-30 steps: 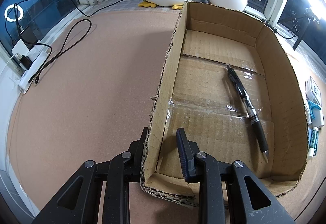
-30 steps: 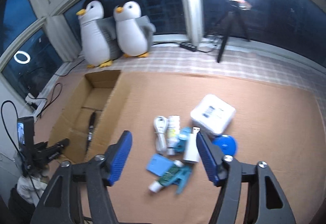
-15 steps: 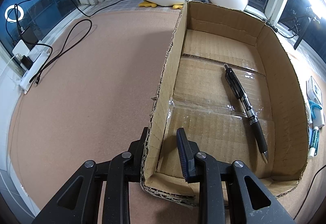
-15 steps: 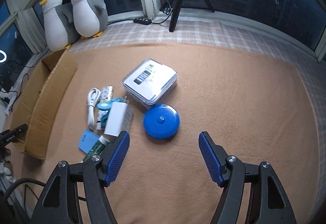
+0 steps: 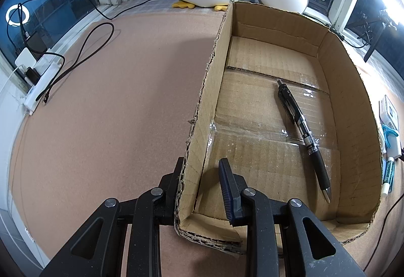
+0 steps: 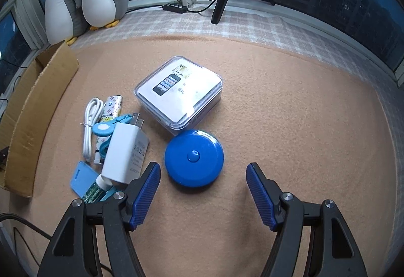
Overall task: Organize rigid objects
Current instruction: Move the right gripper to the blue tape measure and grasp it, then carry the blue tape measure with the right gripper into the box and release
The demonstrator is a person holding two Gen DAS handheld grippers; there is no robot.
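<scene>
The left gripper [image 5: 202, 171] straddles the cardboard box's [image 5: 348, 90] left wall, fingers not fully together; a black pen [image 5: 303, 135] lies inside. The right gripper [image 6: 203, 183] hangs spread apart just behind the blue tape measure [image 6: 194, 158] on the tabletop [image 6: 290, 113].

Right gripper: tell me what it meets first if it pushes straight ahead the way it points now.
Most likely the blue round case, just ahead of the open right gripper and slightly toward its left finger. The clear plastic box lies beyond. Height above the mat is unclear.
</scene>
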